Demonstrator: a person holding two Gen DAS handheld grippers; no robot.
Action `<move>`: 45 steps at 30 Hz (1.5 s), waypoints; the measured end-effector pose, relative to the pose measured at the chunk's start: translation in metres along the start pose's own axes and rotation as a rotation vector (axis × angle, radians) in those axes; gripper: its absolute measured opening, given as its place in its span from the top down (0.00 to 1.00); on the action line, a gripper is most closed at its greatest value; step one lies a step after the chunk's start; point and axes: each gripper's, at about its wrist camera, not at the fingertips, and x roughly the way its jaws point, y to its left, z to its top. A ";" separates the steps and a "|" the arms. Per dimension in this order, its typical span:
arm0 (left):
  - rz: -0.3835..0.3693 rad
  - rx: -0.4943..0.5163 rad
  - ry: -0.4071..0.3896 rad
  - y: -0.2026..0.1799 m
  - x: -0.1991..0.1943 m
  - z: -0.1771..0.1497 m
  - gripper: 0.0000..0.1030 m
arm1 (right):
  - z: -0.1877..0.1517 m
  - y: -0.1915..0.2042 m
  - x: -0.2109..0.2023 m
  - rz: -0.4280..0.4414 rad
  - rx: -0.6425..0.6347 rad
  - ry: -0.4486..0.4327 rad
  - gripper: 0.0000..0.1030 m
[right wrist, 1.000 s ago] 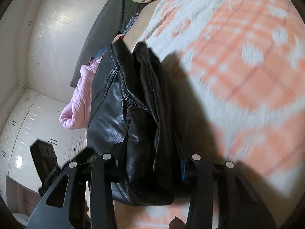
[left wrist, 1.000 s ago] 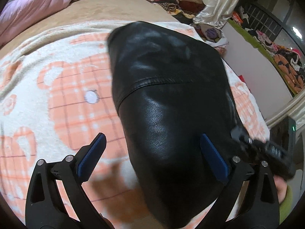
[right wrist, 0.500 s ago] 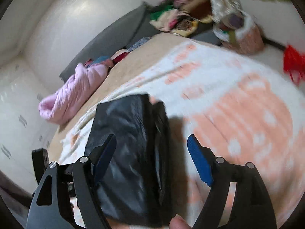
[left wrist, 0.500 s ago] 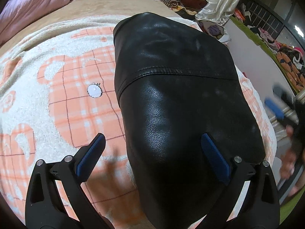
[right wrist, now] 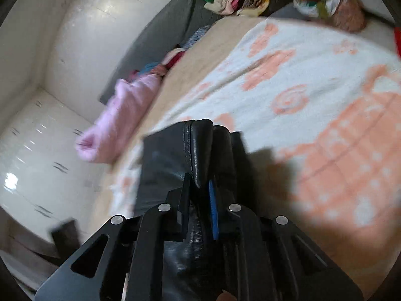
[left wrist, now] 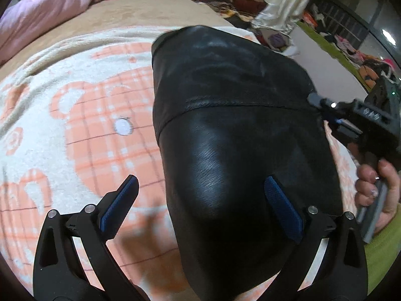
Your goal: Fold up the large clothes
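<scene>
Here one black jacket (left wrist: 238,138): right claw (right wrist: 199,190) just clamped it, left claw (left wrist: 198,200) wide.

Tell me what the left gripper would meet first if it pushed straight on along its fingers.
Most likely the black leather jacket, which fills the space ahead of the open left gripper; how far above it the gripper sits is unclear.
</scene>
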 end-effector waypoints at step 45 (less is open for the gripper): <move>0.059 -0.004 -0.073 -0.006 -0.042 -0.027 0.09 | -0.089 0.064 -0.059 -0.293 -0.373 -0.191 0.14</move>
